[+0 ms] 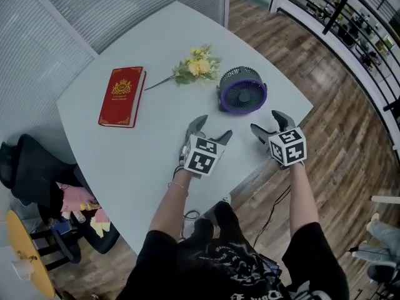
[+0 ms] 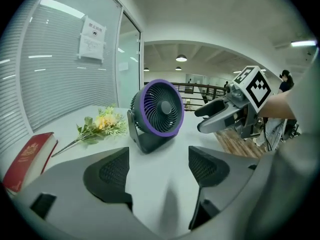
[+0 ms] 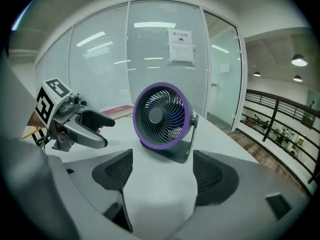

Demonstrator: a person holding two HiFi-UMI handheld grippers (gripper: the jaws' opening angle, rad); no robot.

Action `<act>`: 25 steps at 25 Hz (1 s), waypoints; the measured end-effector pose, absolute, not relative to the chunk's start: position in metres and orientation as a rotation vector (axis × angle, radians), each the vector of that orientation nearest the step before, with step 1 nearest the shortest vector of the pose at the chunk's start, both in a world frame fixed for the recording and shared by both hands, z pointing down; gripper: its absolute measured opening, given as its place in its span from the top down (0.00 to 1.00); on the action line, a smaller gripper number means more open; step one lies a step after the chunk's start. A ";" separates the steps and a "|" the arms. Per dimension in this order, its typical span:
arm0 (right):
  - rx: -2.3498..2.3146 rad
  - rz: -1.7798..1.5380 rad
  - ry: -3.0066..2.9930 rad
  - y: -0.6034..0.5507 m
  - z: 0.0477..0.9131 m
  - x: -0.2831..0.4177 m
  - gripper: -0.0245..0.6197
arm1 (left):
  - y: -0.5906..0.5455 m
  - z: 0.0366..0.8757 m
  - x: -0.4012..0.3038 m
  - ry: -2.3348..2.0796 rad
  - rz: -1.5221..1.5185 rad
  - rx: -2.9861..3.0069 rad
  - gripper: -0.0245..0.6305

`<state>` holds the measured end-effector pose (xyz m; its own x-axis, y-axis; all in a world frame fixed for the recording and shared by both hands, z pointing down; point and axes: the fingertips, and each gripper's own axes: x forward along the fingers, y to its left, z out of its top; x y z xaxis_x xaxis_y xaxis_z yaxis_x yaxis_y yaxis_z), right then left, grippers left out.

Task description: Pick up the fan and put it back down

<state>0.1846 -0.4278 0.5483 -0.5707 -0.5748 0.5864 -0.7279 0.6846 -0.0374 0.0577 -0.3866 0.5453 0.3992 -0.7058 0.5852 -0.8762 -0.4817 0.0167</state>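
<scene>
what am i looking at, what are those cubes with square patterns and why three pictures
No robot here: a person holds a two-jaw gripper in each hand, each bearing a marker cube. The head view is from a camera on the person's head, looking down; the other two are from cameras on the grippers, looking along their jaws. On the table are a red book, yellow flowers and a purple-rimmed fan. The left gripper and right gripper are both open, short of the fan, holding nothing.

Dark grey round fan [image 1: 242, 90] has a purple rim. Red hardcover book [image 1: 122, 96] has a gold crest and border. Yellow flower sprig [image 1: 195, 66] has green leaves. Plain pale grey table [image 1: 156, 49]. Grey left tool [image 1: 212, 129] and grey right tool [image 1: 267, 122] both carry black-and-white square-marker cubes.
</scene>
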 end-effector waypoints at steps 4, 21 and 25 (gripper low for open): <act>1.041 0.346 -2.380 -0.397 0.521 0.179 0.37 | -0.355 0.523 0.049 -1.409 0.670 2.354 0.39; 1.209 0.175 -2.496 -0.264 0.417 0.149 0.40 | -0.242 0.437 0.011 -1.510 0.468 2.457 0.40; 1.236 0.137 -2.533 -0.240 0.402 0.143 0.40 | -0.223 0.422 0.003 -1.553 0.446 2.491 0.40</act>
